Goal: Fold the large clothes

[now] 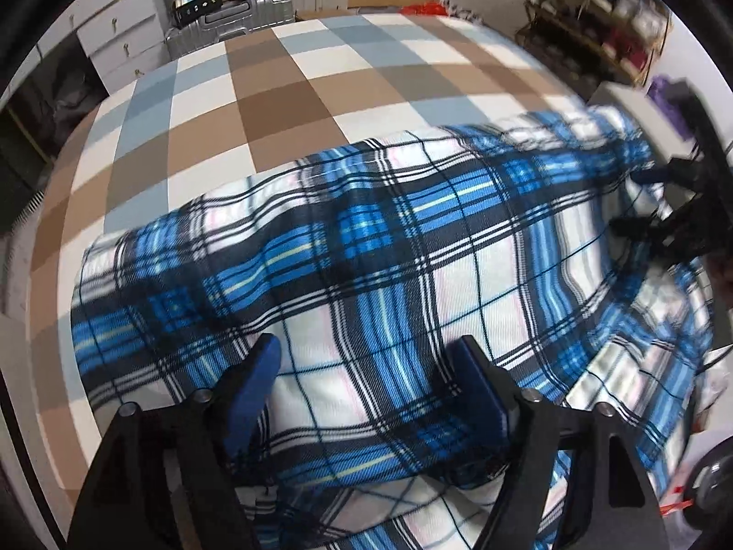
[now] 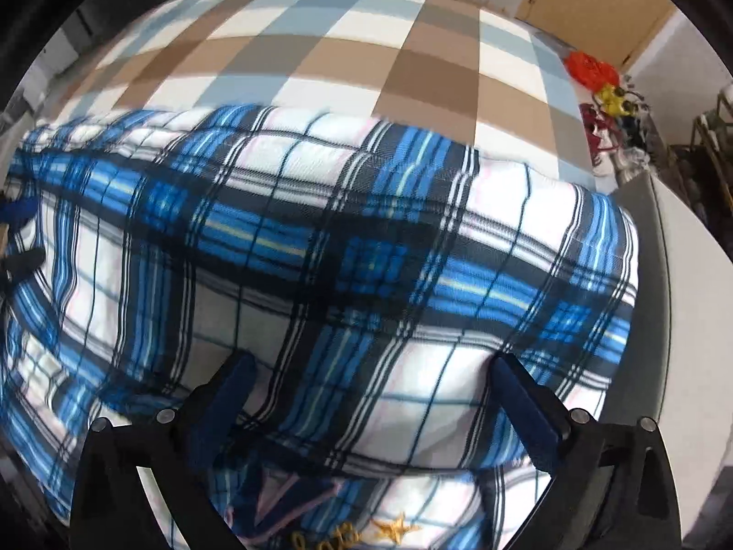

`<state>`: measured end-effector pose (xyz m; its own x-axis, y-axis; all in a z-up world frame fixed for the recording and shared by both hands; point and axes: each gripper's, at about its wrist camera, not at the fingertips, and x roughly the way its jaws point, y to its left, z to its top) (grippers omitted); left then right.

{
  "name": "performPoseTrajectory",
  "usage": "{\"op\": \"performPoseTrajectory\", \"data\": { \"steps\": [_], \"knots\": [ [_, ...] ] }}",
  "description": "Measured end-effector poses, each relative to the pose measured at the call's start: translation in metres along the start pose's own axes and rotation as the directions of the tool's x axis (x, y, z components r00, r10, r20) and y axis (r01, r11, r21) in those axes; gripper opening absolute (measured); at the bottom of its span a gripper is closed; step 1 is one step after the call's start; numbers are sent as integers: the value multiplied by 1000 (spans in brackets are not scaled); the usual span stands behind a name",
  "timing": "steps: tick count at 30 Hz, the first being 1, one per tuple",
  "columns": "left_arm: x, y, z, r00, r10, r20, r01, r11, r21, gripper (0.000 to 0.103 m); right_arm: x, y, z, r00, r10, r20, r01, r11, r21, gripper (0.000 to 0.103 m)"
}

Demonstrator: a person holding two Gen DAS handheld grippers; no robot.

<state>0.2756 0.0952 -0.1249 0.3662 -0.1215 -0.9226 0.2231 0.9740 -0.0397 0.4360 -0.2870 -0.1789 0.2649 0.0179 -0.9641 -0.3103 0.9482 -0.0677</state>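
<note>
A blue, white and black plaid garment [image 1: 366,252] lies folded across the near part of a checked bed cover [image 1: 275,91]. It also fills the right wrist view [image 2: 320,252], where gold embroidery shows at its near edge. My left gripper [image 1: 371,357] is open, its fingers spread just above the near fold of the fabric. My right gripper [image 2: 371,371] is open too, over the garment's right part. The right gripper also shows at the right edge of the left wrist view [image 1: 650,201], and the left one at the left edge of the right wrist view [image 2: 18,233].
The bed cover [image 2: 343,46] has brown, white and blue-grey squares. White drawers [image 1: 119,32] and a silver suitcase [image 1: 229,18] stand beyond its far edge. A shoe rack [image 1: 600,13] is at the far right. Red and yellow items [image 2: 595,78] lie at the bed's right edge.
</note>
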Motion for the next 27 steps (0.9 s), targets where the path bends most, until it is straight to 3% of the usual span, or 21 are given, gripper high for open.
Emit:
{"op": "performPoseTrajectory", "data": {
  "steps": [4,12,16,18,22,25,27],
  "knots": [
    [11,-4,12,997,68,-22,-67,997,50,86,3,-5,9,999,29,33,-29,1000,-6,103],
    [30,32,65,996,82,-28,-81,996,50,88,16,-15,55,993,14,120,-18,999,39,103],
    [24,36,63,997,72,-31,-70,996,51,86,16,-19,71,990,11,140,-23,996,87,103],
    [8,36,49,999,49,-12,-48,998,40,86,2,-22,61,986,31,163,-52,991,127,103],
    [-41,20,4,992,-108,64,105,993,48,86,-52,-15,12,960,107,260,-142,982,122,103],
    [-64,-11,-7,990,-48,136,31,991,128,86,-88,3,-33,950,127,285,-165,980,112,103],
    [-71,-22,5,983,-68,168,47,991,126,86,-100,11,-54,950,136,281,-173,979,112,103]
  ]
}}
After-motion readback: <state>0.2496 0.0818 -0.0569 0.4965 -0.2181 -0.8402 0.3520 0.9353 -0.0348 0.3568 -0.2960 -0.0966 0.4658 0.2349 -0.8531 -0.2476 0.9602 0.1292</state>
